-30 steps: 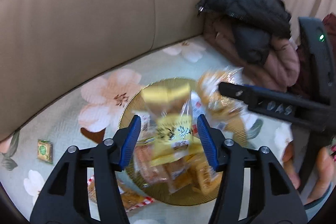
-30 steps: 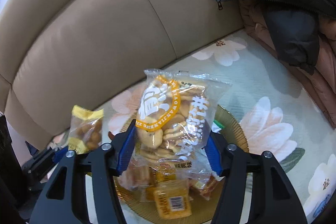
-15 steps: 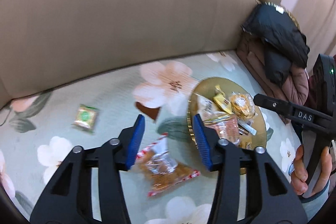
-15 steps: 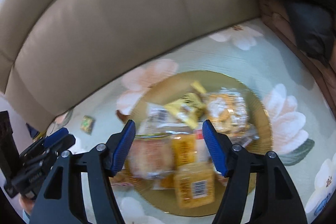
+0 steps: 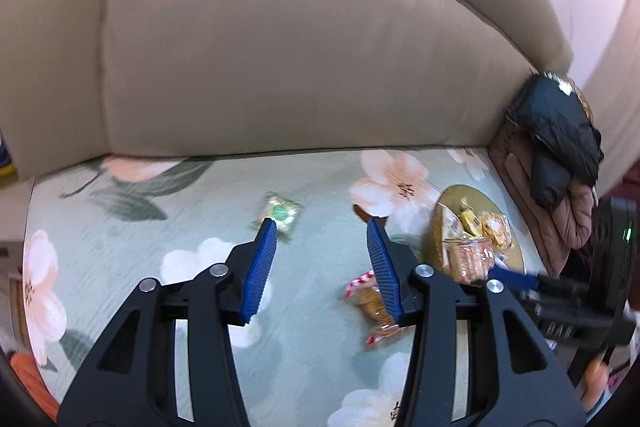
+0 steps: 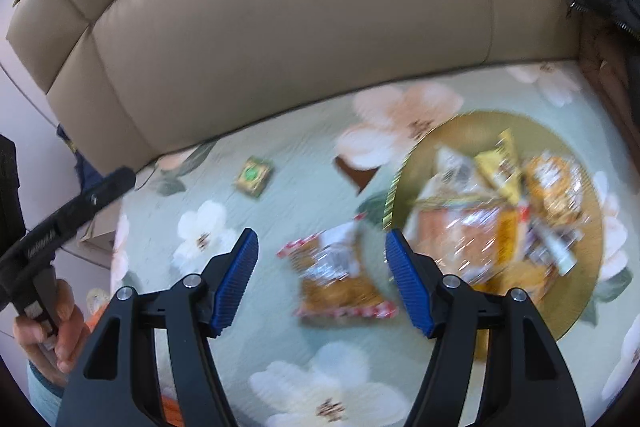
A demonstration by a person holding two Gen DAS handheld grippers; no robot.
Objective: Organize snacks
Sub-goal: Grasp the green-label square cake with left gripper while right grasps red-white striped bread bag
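The left claw (image 5: 320, 227) stands with its blue ribbed pads apart and nothing between them; its jaws have just been closing a little on air, so it reads as empty and free for a pick. It tilts down toward the sofa seat, aimed at the gap between two loose snacks. Just beyond its left pad lies the small green-and-gold square sachet (image 5: 280, 213), alone on the pale green flower-printed seat cover (image 5: 120, 267). Partly behind its right pad lies the clear red-and-white-edged packet of brown biscuits (image 5: 372, 303).

The right claw (image 6: 320, 243) is likewise spread and empty, pitched more steeply downward. The same biscuit packet (image 6: 340, 275) sits on the seat cover beyond its open pads, probably its next target, though motion blur makes the packet's outline uncertain.

To the right of the packet rests the round gold plate (image 6: 452, 125), piled with mixed snack bags, which appears to be the collecting spot; the sachet and the biscuit packet lie outside it, so the job looks unfinished.

Farther out, the beige leather sofa backrest (image 5: 280, 47) rises behind, and a black padded jacket (image 5: 560, 135) is heaped at the far right end.
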